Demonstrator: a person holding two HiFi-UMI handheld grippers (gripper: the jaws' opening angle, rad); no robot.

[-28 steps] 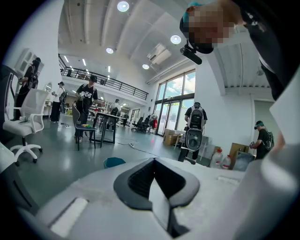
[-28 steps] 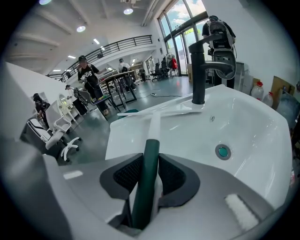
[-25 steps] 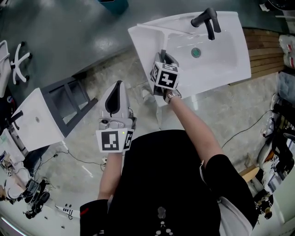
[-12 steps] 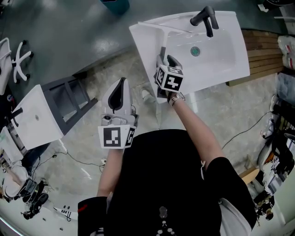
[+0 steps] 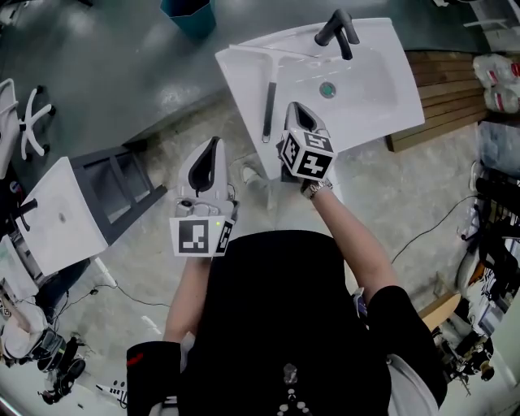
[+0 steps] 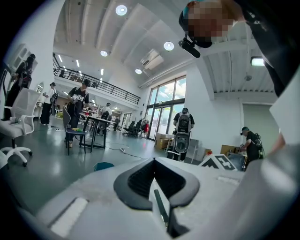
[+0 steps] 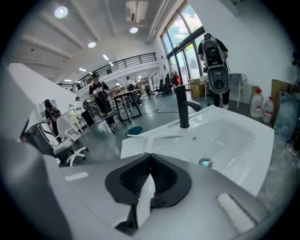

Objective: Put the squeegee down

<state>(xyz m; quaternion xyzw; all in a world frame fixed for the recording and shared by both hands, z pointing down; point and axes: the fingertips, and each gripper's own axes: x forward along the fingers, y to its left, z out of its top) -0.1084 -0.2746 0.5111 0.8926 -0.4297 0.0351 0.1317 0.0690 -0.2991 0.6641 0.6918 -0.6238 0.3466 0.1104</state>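
- The right hand-held gripper (image 5: 295, 106) is hanging over the near edge of the white sink (image 5: 244, 77). Its jaws have just been closing and are now meeting at the tips with nothing between them.
- The left hand-held gripper (image 5: 214, 140) is hovering off the sink's left side, jaws together and also empty.
- The squeegee (image 5: 268, 110) is lying free on the sink's left rim, beside the basin, apart from both grippers.
- A black faucet (image 5: 337, 27) is standing at the far rim.
- The pale speckled floor (image 5: 390, 203) is spreading beneath, turning glossy grey near a teal bin (image 5: 188, 12).
- Wooden slats (image 5: 435, 85) are lying right of the sink.
- Round ceiling lights (image 7: 61, 12) are glowing over a high hall, with people (image 7: 98, 89) standing by tables (image 7: 126, 96).
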